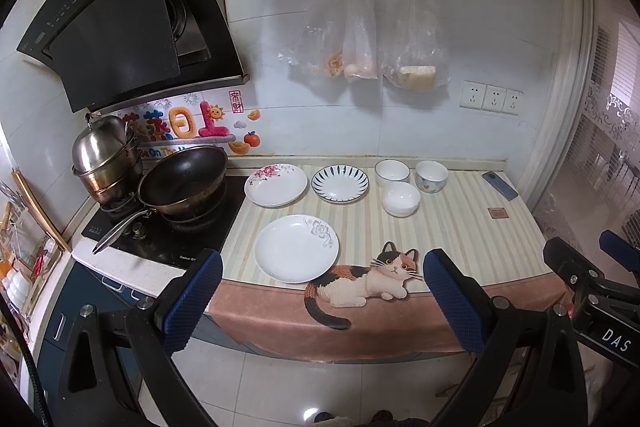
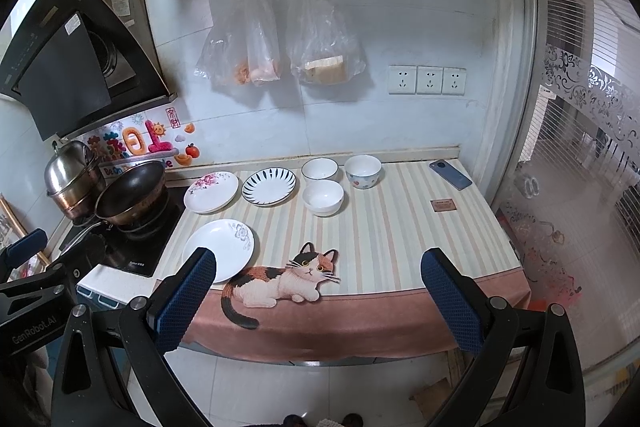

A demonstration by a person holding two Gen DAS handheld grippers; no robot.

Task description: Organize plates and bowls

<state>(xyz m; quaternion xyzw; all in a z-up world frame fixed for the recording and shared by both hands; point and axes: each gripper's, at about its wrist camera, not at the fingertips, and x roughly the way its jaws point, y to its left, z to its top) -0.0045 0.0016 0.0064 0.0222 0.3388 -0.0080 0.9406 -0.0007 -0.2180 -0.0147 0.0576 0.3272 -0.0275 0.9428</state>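
Three plates lie on the striped counter cloth (image 1: pixel 448 239): a white plate with a grey flower (image 1: pixel 296 248) (image 2: pixel 218 249) near the front, a pink-flower plate (image 1: pixel 276 185) (image 2: pixel 211 191) and a blue-striped plate (image 1: pixel 340 183) (image 2: pixel 269 185) behind it. Three bowls stand to the right: a blue-rimmed bowl (image 1: pixel 392 172) (image 2: pixel 319 169), a patterned bowl (image 1: pixel 431 176) (image 2: pixel 363 171), a plain white bowl (image 1: pixel 401 199) (image 2: pixel 323 197). My left gripper (image 1: pixel 320 303) is open and empty, held before the counter's front edge. My right gripper (image 2: pixel 320 301) is open and empty, also short of the counter.
A stove (image 1: pixel 168 227) with a wok (image 1: pixel 184 181) and a steel pot (image 1: pixel 106 159) sits left of the plates. A phone (image 1: pixel 500 185) and a small brown card (image 1: pixel 498 213) lie at the right. Plastic bags (image 1: pixel 360 39) hang on the wall. A glass door (image 2: pixel 580 155) is at right.
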